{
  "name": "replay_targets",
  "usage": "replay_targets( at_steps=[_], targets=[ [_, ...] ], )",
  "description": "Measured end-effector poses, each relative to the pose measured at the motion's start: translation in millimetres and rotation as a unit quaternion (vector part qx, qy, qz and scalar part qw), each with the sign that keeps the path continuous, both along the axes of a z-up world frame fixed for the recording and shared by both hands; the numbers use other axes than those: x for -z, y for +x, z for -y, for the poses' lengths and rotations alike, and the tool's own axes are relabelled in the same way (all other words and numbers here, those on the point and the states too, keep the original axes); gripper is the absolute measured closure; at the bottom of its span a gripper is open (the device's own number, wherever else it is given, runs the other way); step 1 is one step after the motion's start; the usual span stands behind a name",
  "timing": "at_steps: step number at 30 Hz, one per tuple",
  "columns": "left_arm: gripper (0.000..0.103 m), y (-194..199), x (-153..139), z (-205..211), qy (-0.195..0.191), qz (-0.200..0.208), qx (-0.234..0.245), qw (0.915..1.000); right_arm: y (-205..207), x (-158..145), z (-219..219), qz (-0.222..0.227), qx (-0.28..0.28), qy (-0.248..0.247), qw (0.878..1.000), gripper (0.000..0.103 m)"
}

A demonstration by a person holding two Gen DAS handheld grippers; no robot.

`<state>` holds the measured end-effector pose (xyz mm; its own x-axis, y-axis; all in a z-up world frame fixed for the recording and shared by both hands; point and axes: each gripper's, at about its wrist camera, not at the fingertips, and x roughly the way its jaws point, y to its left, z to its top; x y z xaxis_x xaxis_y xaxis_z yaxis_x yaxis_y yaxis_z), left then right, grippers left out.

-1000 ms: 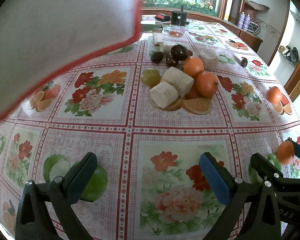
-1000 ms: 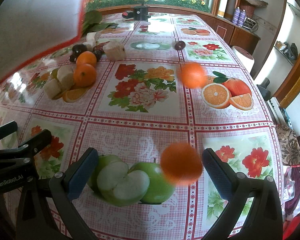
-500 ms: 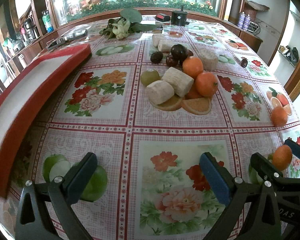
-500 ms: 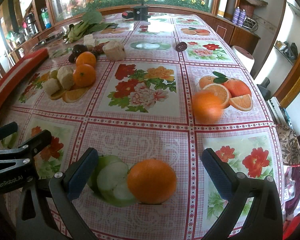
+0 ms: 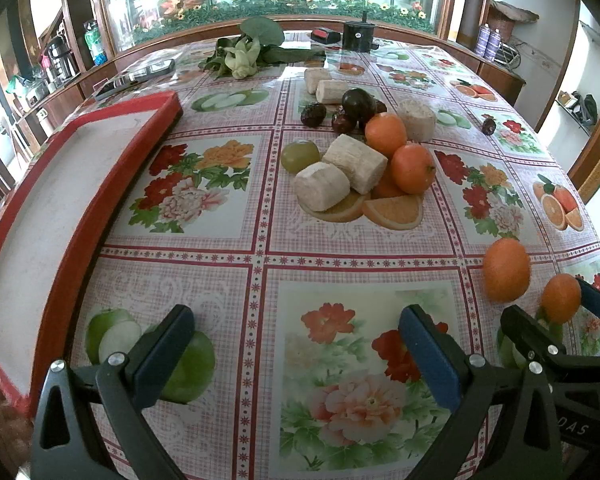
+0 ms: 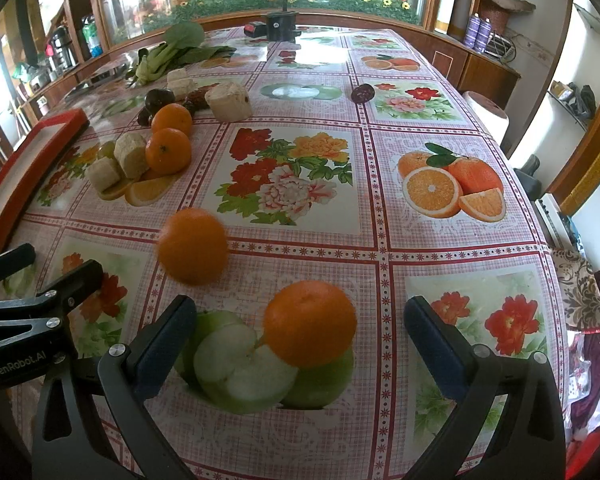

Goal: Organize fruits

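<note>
A pile of fruit lies mid-table: two oranges [image 5: 412, 168], pale sugarcane chunks [image 5: 356, 162], a green grape [image 5: 300, 155] and dark dates [image 5: 314, 114]. The pile also shows in the right wrist view [image 6: 168, 151]. Two loose oranges lie near me: one [image 6: 310, 322] between my right gripper's [image 6: 300, 340] open jaws, one [image 6: 192, 245] blurred, to its left. My left gripper [image 5: 296, 344] is open and empty. A red-rimmed white tray [image 5: 52, 208] lies flat at the left.
Leafy greens [image 5: 248, 50], a black container [image 5: 358, 36] and a phone [image 5: 134, 78] sit at the far end. A lone date [image 6: 363, 93] lies far right. The table's right edge drops to a floor with cloth [image 6: 584, 300].
The tray, held up close to the cameras before, has come down flat on the table's left. Two oranges dropped; one settled between my right jaws, the other rolled left.
</note>
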<state>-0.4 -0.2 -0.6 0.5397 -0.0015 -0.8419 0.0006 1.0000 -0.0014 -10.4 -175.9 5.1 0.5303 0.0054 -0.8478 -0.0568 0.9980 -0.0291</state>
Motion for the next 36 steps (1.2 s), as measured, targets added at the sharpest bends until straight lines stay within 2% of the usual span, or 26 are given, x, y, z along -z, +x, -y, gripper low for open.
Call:
replay_targets(
  at_steps=[36],
  targets=[
    [0.000, -0.3, 0.3, -0.2, -0.001, -0.002, 0.006, 1.0000, -2.0, 0.4, -1.8, -0.009, 0.012, -0.005, 1.000, 0.000]
  ],
)
